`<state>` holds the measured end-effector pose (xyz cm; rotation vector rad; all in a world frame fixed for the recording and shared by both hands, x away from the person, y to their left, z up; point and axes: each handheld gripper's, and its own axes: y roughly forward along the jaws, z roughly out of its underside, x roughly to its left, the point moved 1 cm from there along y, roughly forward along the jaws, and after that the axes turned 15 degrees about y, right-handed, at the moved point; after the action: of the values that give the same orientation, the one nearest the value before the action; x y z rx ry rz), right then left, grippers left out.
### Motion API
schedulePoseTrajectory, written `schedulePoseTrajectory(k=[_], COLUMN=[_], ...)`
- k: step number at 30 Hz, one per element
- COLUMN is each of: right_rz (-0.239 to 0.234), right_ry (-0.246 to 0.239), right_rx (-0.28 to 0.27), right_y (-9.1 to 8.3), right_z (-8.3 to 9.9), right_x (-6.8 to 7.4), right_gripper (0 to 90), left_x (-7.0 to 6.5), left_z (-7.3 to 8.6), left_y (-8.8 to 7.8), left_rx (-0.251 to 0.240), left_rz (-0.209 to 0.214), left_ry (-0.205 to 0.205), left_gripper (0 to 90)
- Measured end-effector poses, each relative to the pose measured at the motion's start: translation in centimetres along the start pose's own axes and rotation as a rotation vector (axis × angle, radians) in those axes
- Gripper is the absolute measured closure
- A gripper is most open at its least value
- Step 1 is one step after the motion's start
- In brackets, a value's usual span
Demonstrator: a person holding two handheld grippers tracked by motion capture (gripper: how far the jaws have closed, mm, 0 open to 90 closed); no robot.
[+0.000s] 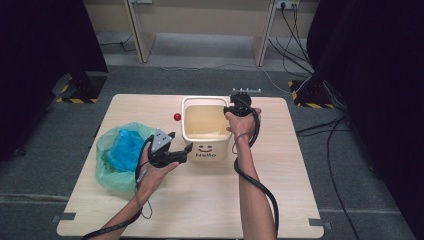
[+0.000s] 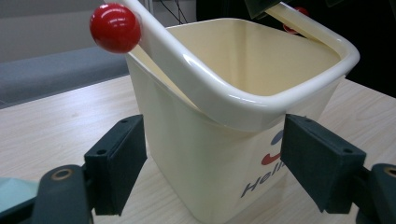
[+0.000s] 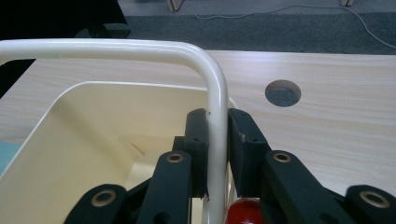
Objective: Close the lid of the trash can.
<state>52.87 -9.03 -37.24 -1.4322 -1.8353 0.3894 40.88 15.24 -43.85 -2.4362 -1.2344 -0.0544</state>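
Forearms reach up from the near edge in the high view. On the tabletop (image 1: 200,200), the left gripper (image 1: 182,148) sits wide open just left of the cream bucket (image 1: 206,145), while the right gripper (image 1: 239,107) hangs over its far right rim. A green bag (image 1: 107,162) holding something blue lies to the left.

From the left gripper view, its pads (image 2: 119,161) straddle the bucket's near corner without touching; a red knob (image 2: 115,28) caps the handle's end.

From the right gripper view, the jaws are clamped on the bucket's handle (image 3: 216,93); the bucket is empty.
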Motion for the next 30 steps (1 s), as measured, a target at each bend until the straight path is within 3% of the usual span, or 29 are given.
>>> schedulePoseTrajectory(k=[15, 30], right_rz=[0.016, 0.048], right_ry=[0.004, -0.034], right_rx=[0.016, 0.026], right_y=[0.44, 0.58], right_z=[-0.06, 0.01], right_x=[-0.12, -0.16], right_gripper=[77.2, 73.0], left_x=[0.17, 0.39], left_z=[0.42, 0.48], left_y=[0.32, 0.32], left_rx=[0.014, 0.010], left_rz=[-0.004, -0.011], left_ry=[-0.017, -0.031], left_gripper=[22.5, 24.1])
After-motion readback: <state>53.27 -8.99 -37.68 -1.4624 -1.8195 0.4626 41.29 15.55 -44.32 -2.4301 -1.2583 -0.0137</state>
